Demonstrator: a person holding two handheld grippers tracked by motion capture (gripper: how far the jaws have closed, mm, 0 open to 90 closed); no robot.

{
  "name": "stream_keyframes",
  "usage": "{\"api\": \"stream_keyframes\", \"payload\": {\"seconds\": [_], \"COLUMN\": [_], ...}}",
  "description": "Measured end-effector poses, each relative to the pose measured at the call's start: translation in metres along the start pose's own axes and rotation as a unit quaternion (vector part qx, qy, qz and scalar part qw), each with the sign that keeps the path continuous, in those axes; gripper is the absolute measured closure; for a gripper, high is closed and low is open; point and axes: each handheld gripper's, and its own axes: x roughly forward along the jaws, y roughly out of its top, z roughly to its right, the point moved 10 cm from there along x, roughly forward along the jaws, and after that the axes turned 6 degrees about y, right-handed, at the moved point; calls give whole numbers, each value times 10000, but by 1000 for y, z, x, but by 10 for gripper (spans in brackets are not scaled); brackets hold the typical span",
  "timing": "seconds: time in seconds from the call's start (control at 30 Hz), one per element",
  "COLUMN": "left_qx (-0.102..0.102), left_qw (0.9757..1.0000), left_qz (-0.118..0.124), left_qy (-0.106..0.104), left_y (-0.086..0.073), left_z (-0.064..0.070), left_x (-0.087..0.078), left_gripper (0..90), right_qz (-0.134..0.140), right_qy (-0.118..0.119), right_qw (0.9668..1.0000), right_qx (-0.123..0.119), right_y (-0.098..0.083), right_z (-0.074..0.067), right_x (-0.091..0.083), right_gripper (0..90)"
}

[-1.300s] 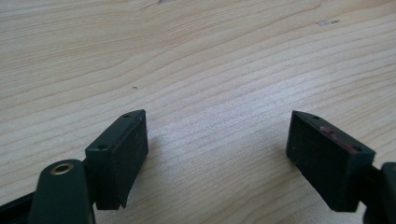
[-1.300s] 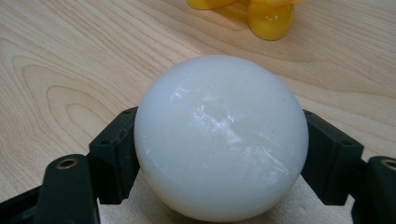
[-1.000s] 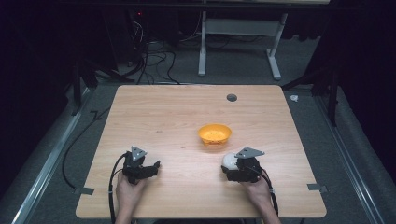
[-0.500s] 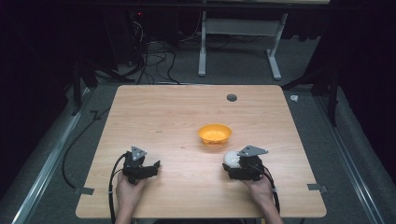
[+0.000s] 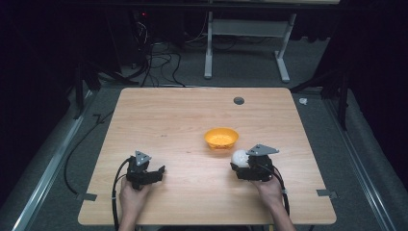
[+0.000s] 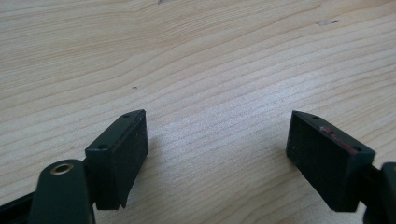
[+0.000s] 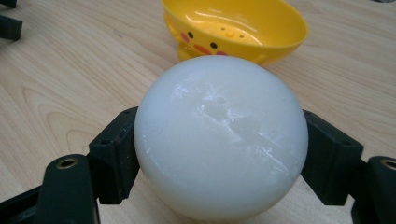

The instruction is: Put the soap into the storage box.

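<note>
A white ball (image 7: 219, 135) sits between the jaws of my right gripper (image 7: 219, 154), which is shut on it; in the high view the ball (image 5: 239, 157) shows at the front of that gripper (image 5: 240, 161), low over the wooden table (image 5: 183, 120). Just beyond it stands a yellow bowl (image 5: 221, 138) with a chick face (image 7: 233, 30), a short way ahead of the ball. My left gripper (image 5: 159, 171) rests near the table's front left, open, with only bare wood between its jaws (image 6: 217, 154).
A small dark round grommet (image 5: 238, 100) lies in the table's far edge. Beyond the table stand a white desk frame (image 5: 245, 43) and loose cables (image 5: 154, 62) on the floor. Bits of tape (image 5: 86, 196) mark the table's front corners.
My right gripper with the ball has shifted slightly to the right and toward the bowl. The left gripper has not moved.
</note>
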Motion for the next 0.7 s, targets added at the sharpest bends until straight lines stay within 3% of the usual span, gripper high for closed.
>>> {"api": "stream_keyframes", "payload": {"seconds": [0.7], "left_qx": [3], "left_qw": [10000], "left_qz": [-15], "left_qy": [2], "left_y": [0], "left_z": [0], "left_x": [0], "left_gripper": [212], "right_qz": [184], "right_qy": [-3], "right_qw": [9998], "right_qx": [-28], "right_y": [34], "right_z": [7], "right_x": [-3], "right_gripper": [245]}}
